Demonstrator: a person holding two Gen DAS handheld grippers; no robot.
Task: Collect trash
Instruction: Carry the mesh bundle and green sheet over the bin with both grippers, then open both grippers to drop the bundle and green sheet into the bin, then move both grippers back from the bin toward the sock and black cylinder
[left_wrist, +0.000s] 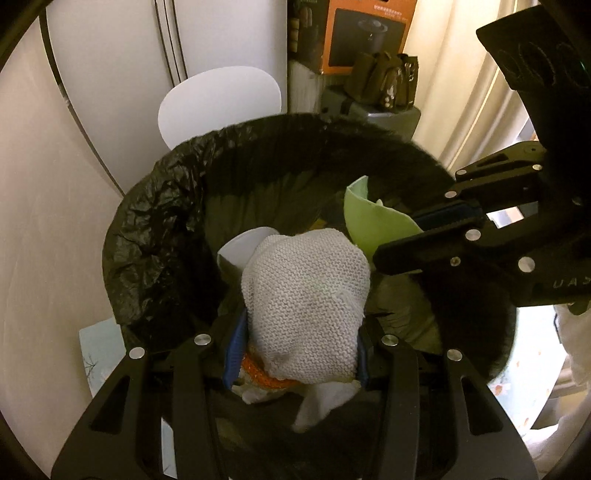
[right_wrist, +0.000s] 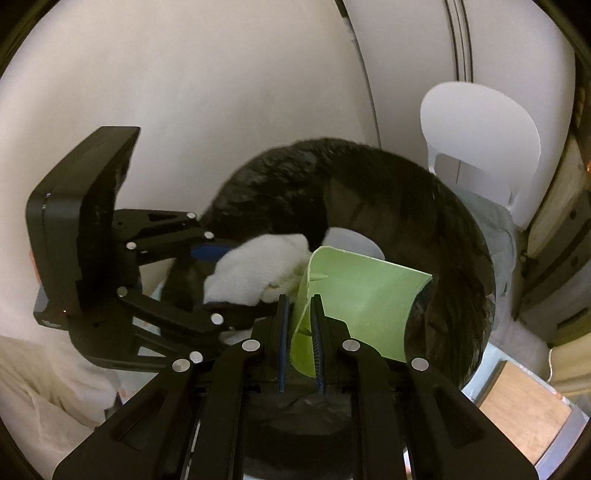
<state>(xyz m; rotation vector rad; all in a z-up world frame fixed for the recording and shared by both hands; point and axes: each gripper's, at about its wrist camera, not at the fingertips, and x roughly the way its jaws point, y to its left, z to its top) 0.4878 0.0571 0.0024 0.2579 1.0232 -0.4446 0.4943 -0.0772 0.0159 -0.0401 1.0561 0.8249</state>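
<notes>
over the trash bin (left_wrist: 155, 236) lined with a black bag, the left gripper (left_wrist: 295, 350) pinches a bunched white knitted cloth (left_wrist: 306, 295) above the opening, while the right gripper (right_wrist: 300, 325) is pressed together on a bent green plastic sheet (right_wrist: 362, 295) just beside it.

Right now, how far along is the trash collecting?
Nearly there. Done: both pieces are carried to the bin, which is lined with a black bag. In hand: the left gripper is shut on a white cloth, the right gripper on a green sheet, both held over the opening. Left: letting both drop in.
</notes>
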